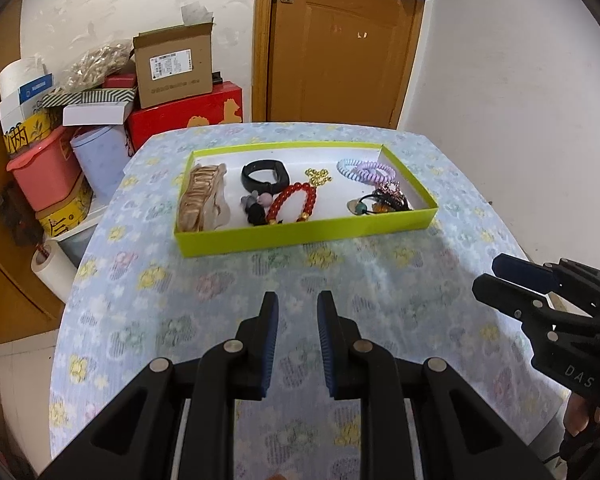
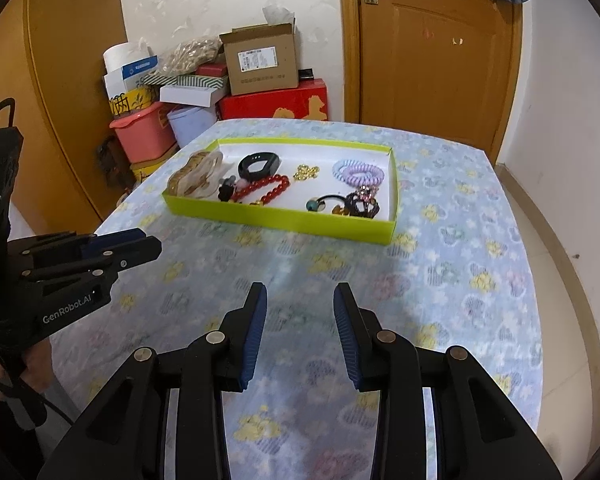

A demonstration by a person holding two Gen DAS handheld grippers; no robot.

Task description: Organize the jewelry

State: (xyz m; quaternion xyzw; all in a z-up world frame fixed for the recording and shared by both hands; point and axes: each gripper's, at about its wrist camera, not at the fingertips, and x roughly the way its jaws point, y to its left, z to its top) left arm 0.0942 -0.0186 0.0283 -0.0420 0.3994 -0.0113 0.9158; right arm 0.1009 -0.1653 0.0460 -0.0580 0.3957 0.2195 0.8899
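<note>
A shallow lime-green box (image 1: 300, 234) (image 2: 276, 216) sits at the far end of the flowered table. In it lie a tan hair claw (image 1: 202, 198) (image 2: 194, 178), a black band (image 1: 265, 176) (image 2: 258, 166), a red bead bracelet (image 1: 292, 202) (image 2: 266, 190), a gold chain (image 1: 318, 178) (image 2: 306, 172), coiled hair ties (image 1: 364, 170) (image 2: 356, 172) and dark hair ties with charms (image 1: 386, 200) (image 2: 358, 202). My left gripper (image 1: 298, 304) (image 2: 150, 242) hovers open over the near cloth, nothing between its fingers. My right gripper (image 2: 300, 296) (image 1: 486, 274) is open too, and empty, to its right.
Stacked cartons, a pink tub (image 1: 46, 172) and a red gift box (image 1: 188, 114) crowd the floor beyond the table's left corner. A wooden door (image 1: 340, 40) stands behind the table. The flowered cloth (image 1: 220, 280) between grippers and box is bare.
</note>
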